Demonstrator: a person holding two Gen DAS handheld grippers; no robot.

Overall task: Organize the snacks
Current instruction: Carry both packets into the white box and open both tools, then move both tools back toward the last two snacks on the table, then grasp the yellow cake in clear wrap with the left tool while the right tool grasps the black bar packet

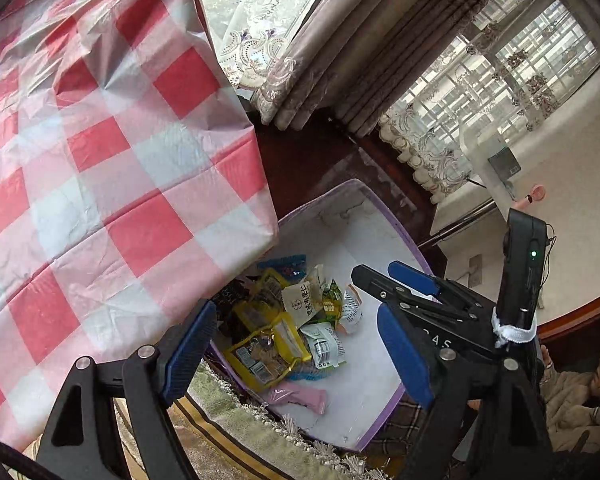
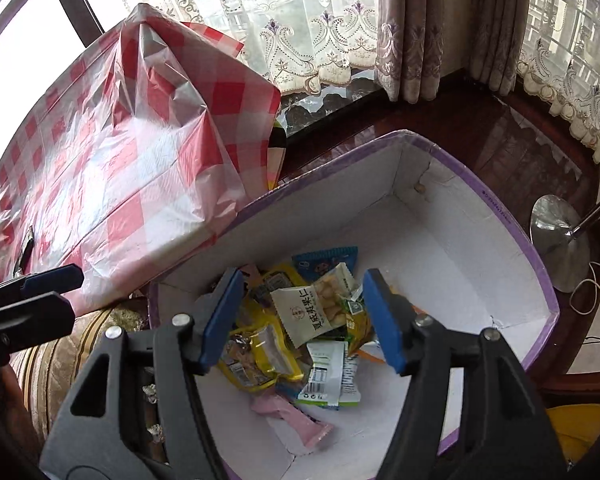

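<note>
A purple-edged white box (image 1: 396, 236) (image 2: 456, 236) sits on the floor beside the table. Several snack packets lie in it: yellow packets (image 1: 266, 346) (image 2: 260, 356), a white nut packet (image 1: 300, 300) (image 2: 304, 312), a white-green packet (image 2: 328, 376), a pink stick (image 1: 300, 394) (image 2: 292, 416) and a blue packet (image 2: 326, 258). My left gripper (image 1: 296, 350) is open and empty, above the box's near end. My right gripper (image 2: 304, 320) is open and empty, above the snack pile; it also shows in the left wrist view (image 1: 396, 280).
A table under a red-and-white checked plastic cloth (image 1: 100, 160) (image 2: 120, 168) stands left of the box and overhangs it. Curtains (image 2: 416, 28) and a dark wood sill lie behind. A lamp base (image 2: 560, 236) stands right. A fringed cushion (image 1: 236, 424) lies below.
</note>
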